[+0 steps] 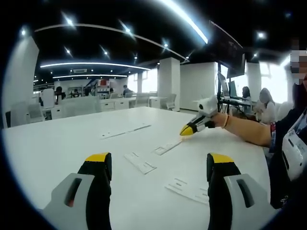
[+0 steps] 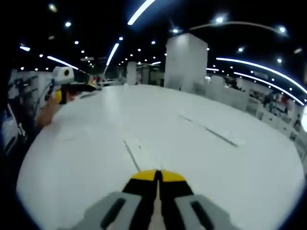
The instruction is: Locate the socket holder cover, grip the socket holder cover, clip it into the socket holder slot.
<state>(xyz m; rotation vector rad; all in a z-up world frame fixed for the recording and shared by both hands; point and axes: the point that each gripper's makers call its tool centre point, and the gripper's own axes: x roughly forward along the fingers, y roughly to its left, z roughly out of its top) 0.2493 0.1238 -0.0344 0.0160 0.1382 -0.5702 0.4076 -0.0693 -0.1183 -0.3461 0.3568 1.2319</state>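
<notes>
my left gripper point(image 1: 158, 165) hovers low over the wide white table point(image 1: 57, 148) with its yellow-tipped black jaws spread well apart and nothing between them. several flat white plastic strips lie on the table ahead: a short socket holder cover point(image 1: 139, 162) between the jaws' line of sight, a longer white slotted strip point(image 1: 167, 146) beyond it, and a flat white piece point(image 1: 188, 189) near my right jaw. my right gripper point(image 1: 188, 129) point(image 2: 157, 176) touches down at the end of the longer strip, jaws pressed together; whether they pinch anything, i cannot tell. in the right gripper view a thin pale strip point(image 2: 131, 155) runs just ahead of the tips.
</notes>
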